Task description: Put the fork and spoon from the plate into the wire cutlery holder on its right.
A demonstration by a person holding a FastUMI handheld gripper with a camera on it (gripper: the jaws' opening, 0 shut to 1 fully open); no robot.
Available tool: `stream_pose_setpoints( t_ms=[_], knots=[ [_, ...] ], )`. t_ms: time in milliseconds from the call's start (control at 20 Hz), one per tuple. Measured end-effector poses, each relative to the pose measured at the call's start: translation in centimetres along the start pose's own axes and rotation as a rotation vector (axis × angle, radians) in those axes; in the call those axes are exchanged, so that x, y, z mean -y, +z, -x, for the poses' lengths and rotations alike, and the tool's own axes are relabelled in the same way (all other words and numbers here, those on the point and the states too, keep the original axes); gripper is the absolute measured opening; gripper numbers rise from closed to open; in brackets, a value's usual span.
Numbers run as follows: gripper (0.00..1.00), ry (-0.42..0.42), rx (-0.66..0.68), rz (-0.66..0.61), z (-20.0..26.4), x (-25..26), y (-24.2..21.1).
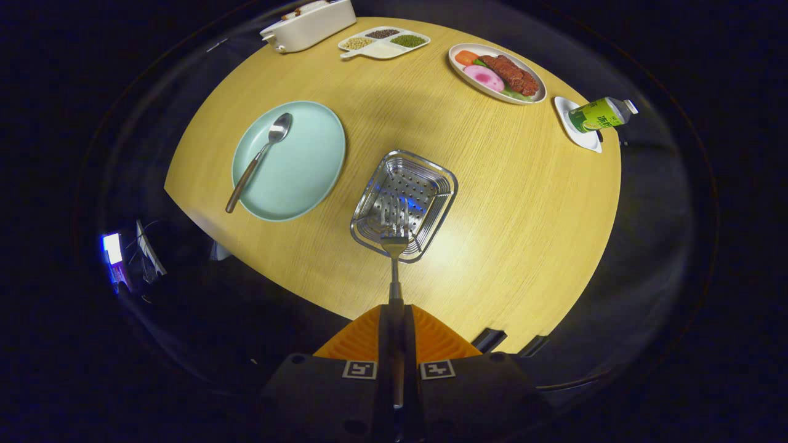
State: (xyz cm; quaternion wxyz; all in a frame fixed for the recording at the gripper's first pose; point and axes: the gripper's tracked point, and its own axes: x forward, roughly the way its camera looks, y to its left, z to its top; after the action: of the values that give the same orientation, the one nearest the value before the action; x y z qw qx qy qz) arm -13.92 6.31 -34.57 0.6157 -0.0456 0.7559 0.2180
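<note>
The gripper (394, 307) is clamped on the fork (394, 246): both orange fingers (360, 341) press against its handle, which runs straight out between them with the tines pointing away. The tines sit over the near edge of the cutlery holder (431, 181), a shiny metal basket with a perforated bottom standing on the wooden table (523, 215) just ahead of the fingers. How high the tines hang above the basket cannot be told.

What the next move turns on is this line-up: the fork's long axis points from the fingers straight into the basket's mouth, so it probably needs only to go forward and down, then be let go.

The spoon (258, 160) lies on the pale green plate (308, 166), to the left of the basket and a little farther off. Its bowl points to the far side, its handle slants back toward the near left and overhangs the plate's rim. It is likely the second pick, calling for a swing left and a turn to cross that slanted handle
</note>
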Motion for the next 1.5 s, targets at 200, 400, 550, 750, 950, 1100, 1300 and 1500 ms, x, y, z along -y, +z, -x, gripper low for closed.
stream_pose_setpoints(
  t_ms=[200, 400, 550, 750, 950, 1100, 1300, 1500],
  knots=[
    [0.11, 0.007, -0.093, 0.007, -0.9, 0.0, 0.9],
    [0.12, 0.0, -0.175, 0.021, -1.4, 0.3, 0.8],
    [0.14, 0.002, -0.172, 0.01, -1.6, 0.2, 1.6],
    [0.28, -0.008, -0.14, 0.034, -1.3, 0.3, 1.9],
    [0.62, -0.011, -0.029, 0.009, -0.4, 0.5, 2.6],
    [0.6, -0.015, 0.108, -0.042, 1.1, 0.6, 3.5],
    [0.61, -0.029, 0.374, -0.093, 5.9, 0.2, 5.9],
    [0.63, 0.056, 0.613, -0.142, 10.7, -5.2, 8.8]
  ],
)
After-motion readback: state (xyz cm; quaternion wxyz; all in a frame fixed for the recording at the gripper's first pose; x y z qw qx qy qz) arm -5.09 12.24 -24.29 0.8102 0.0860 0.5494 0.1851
